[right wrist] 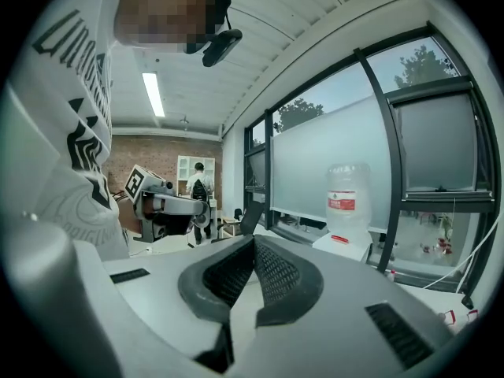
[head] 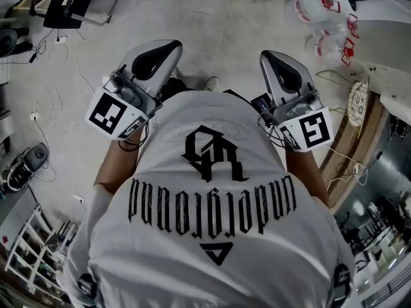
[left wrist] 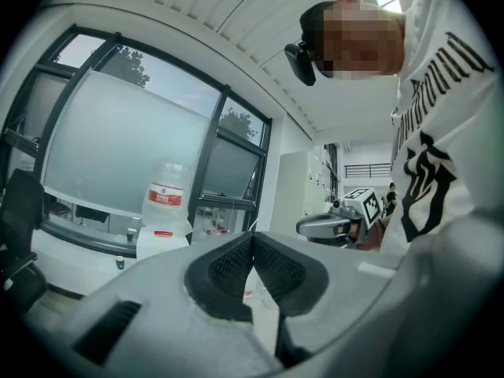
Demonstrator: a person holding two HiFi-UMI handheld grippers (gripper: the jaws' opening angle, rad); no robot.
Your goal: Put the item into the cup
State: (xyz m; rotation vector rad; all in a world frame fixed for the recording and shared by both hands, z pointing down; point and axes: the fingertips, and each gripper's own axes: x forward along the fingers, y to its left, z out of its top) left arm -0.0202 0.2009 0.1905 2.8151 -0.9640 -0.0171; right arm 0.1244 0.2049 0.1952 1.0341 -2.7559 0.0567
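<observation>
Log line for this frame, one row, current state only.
phase: task not under way | left tool: shut, empty | right tool: shut, empty | pose: both held up beside white shirt | cup: not in view | item: not in view

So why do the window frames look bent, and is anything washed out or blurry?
Right gripper view: the wide-angle lens bows the window frame, and the ceiling light burns white. Left gripper view: the same curving, black corners, pale daylight through the frosted pane. Head view: even light, the T-shirt print sharp.
</observation>
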